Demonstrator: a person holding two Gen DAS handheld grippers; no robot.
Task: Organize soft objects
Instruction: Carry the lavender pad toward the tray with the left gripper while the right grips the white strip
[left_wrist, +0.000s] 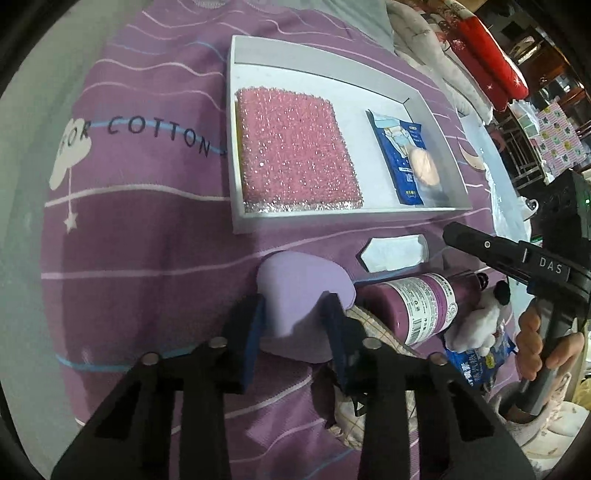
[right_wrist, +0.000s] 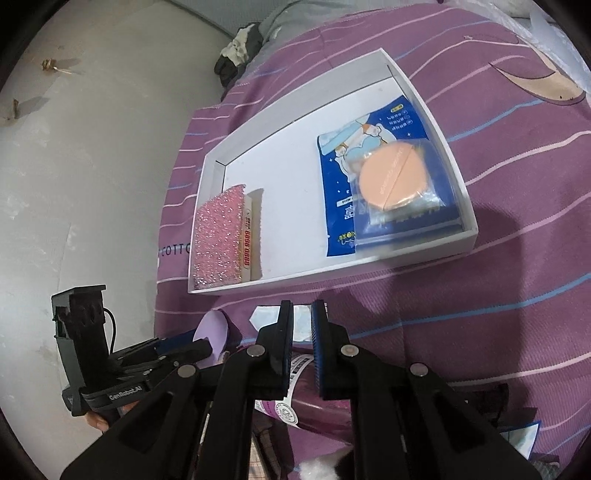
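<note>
Left tongs (left_wrist: 293, 325) are straddling, wide apart, a soft lilac pad (left_wrist: 303, 291) lying beside the near rim of the shallow white tray (left_wrist: 236, 184) (on the purple striped bedspread (left_wrist: 147, 258)); right tongs (right_wrist: 302, 343) are hovering nearly closed, holding nothing.

The left gripper (left_wrist: 295, 317) sits low and near, its blue-padded fingers (left_wrist: 255, 325) spread wide apart and level. The right gripper (right_wrist: 303, 343) hovers with its fingers (right_wrist: 286, 339) drawn almost together, only a narrow gap between the pads, nothing between them. On the far right of the left wrist view, the person's right hand (left_wrist: 543, 343) wraps around that gripper's handle.
</note>
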